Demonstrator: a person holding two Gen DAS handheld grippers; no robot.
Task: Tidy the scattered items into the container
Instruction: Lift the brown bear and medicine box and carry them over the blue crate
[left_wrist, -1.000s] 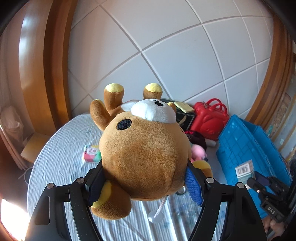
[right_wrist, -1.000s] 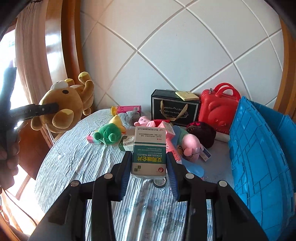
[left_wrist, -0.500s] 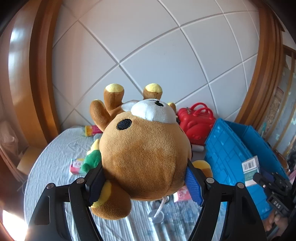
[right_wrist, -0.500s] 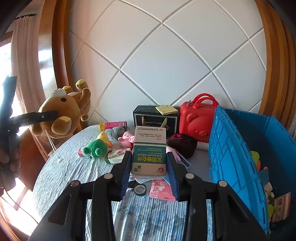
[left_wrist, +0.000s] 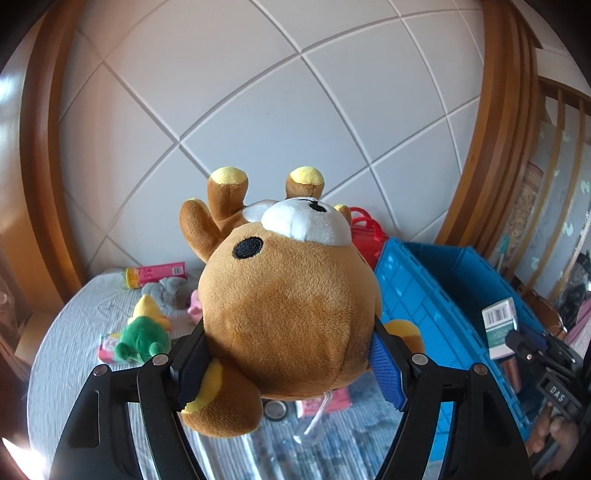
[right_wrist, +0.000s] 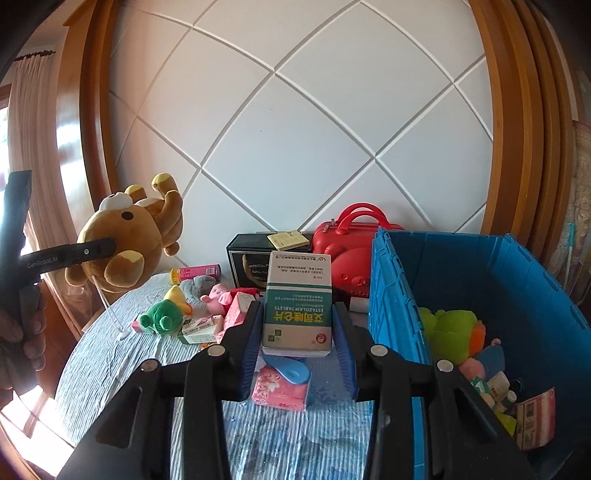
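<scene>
My left gripper (left_wrist: 288, 365) is shut on a brown plush bear (left_wrist: 291, 314) and holds it in the air above the table; the bear also shows at the left of the right wrist view (right_wrist: 122, 247). My right gripper (right_wrist: 297, 339) is shut on a green and white medicine box (right_wrist: 297, 310), lifted just left of the blue crate (right_wrist: 391, 295). The crate also shows at the right of the left wrist view (left_wrist: 417, 295), with the medicine box (left_wrist: 500, 326) over it. Plush toys and packets lie inside the crate.
On the striped round table (right_wrist: 110, 369) lie a green plush (right_wrist: 162, 317), a pink plush (right_wrist: 216, 295), a pink tissue pack (right_wrist: 280, 391), a blue scoop (right_wrist: 286, 369) and small boxes. A red case (right_wrist: 351, 254) and a black box (right_wrist: 247, 258) stand at the back.
Both grippers have swung right towards the blue crate with their loads. The crate's inside has come into the right wrist view.
</scene>
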